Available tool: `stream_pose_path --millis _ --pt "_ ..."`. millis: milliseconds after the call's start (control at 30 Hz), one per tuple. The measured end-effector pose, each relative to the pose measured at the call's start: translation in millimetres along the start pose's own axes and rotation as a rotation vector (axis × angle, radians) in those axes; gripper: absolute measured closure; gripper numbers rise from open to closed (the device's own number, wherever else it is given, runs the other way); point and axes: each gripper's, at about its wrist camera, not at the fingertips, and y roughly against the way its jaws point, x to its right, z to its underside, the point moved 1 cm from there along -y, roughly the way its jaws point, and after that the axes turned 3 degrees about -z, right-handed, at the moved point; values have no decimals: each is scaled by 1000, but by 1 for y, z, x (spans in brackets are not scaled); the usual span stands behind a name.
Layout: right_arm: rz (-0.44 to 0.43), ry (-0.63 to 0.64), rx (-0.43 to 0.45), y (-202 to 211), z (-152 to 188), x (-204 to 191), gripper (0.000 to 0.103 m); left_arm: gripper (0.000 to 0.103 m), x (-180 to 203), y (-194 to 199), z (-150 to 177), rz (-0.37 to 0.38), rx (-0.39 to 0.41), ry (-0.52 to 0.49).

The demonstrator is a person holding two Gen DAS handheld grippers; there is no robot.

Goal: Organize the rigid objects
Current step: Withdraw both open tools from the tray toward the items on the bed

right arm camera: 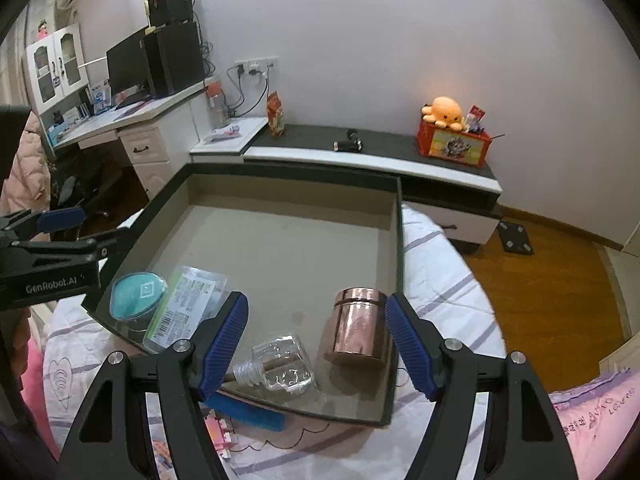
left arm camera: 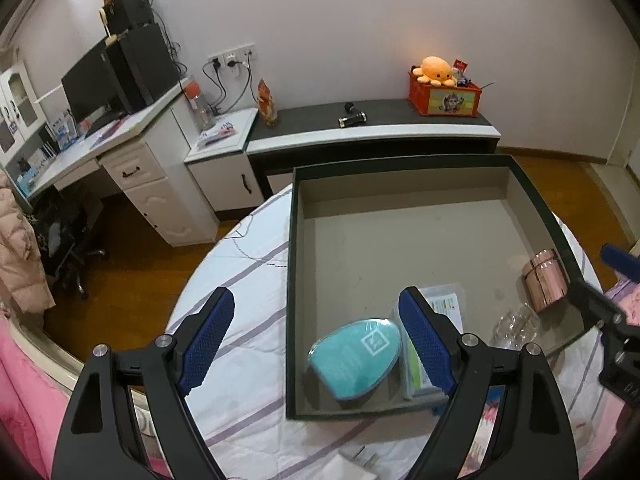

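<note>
A large dark-rimmed box (left arm camera: 294, 280) (right arm camera: 400, 264) lies on the bed. Inside it are a teal oval case (left arm camera: 354, 358) (right arm camera: 136, 294), a clear plastic packet with a printed label (left arm camera: 444, 308) (right arm camera: 188, 304), a copper tin (left arm camera: 546, 280) (right arm camera: 358, 330) and a clear glass bottle lying on its side (left arm camera: 516, 326) (right arm camera: 280, 364). My left gripper (left arm camera: 316, 340) is open and empty above the box's near left corner. My right gripper (right arm camera: 316, 344) is open and empty, its fingers either side of the bottle and tin from above.
The box rests on a white striped bedspread (left arm camera: 240, 320) (right arm camera: 440, 288). A blue item (right arm camera: 248, 414) and pink printed items (right arm camera: 218, 432) lie in front of the box. Beyond are a low cabinet (left arm camera: 372, 128), a desk (left arm camera: 120, 140) and wood floor (right arm camera: 560, 300).
</note>
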Motion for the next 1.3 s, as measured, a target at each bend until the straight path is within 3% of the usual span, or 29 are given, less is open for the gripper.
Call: stream_pose_path --millis 467,833,1300 --pt "97 -15 180 104 20 -11 27 17 -10 96 40 29 164 11" --pt "136 -30 313 188 68 -30 24 16 -22 170 95 42 275 80" --pt "138 -13 374 234 106 -47 23 10 -14 218 142 55 356 65"
